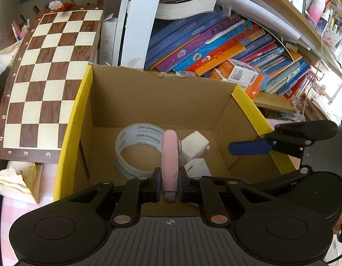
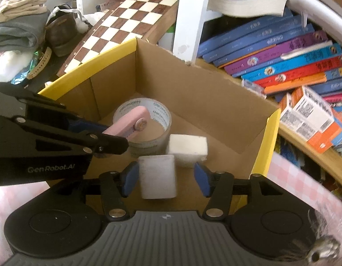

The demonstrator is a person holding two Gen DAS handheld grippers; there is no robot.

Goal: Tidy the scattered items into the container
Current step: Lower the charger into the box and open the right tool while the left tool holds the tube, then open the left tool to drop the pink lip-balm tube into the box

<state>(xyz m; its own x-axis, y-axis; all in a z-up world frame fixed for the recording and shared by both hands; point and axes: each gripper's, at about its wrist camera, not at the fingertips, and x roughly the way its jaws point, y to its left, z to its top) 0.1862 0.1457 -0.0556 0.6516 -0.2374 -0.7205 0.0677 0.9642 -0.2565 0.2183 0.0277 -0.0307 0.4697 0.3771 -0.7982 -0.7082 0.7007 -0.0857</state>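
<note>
Left gripper [image 1: 169, 184] pinches a smooth pink case [image 1: 170, 155] over the cardboard box [image 1: 153, 97]. Right gripper [image 2: 165, 177] hangs wide open around a blurry white block [image 2: 157, 177]. Inside: another block [image 2: 187, 148], glossy tape roll [image 2: 157, 113]. Chessboard [image 1: 49, 77] and books [image 1: 215, 44] behind.

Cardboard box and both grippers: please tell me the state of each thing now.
Box: open on top, upright.
Left gripper: shut on pink item, over the box.
Pink item: held, not yet released.
Right gripper: open, a blurred white block between its fingers.
Tape roll: inside the box.
White blocks: in the box.
</note>
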